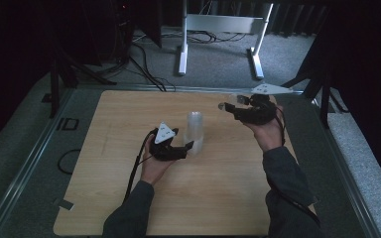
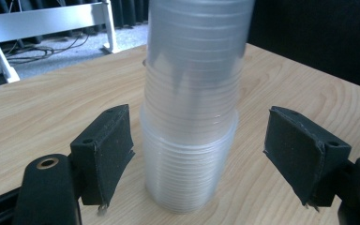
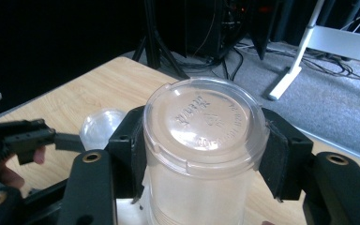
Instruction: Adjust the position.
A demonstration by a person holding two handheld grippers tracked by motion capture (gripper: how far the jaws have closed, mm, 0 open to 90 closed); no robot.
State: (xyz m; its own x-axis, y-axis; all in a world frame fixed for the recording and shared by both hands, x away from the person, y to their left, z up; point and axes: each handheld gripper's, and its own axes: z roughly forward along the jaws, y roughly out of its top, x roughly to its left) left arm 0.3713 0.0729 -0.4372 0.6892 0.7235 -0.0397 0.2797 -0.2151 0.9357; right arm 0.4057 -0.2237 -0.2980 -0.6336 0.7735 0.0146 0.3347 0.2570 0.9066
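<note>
Right tongs (image 3: 201,154) clamp clear ribbed plastic cup (image 3: 204,140); left tongs (image 2: 201,159) gape around translucent cup stack (image 2: 192,108), not touching.

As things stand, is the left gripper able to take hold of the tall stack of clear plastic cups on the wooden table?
Probably yes. The left gripper has its jaws open on either side of the stack of clear plastic cups, with gaps at both pads and nothing between. Closing the jaws should grip it.
</note>
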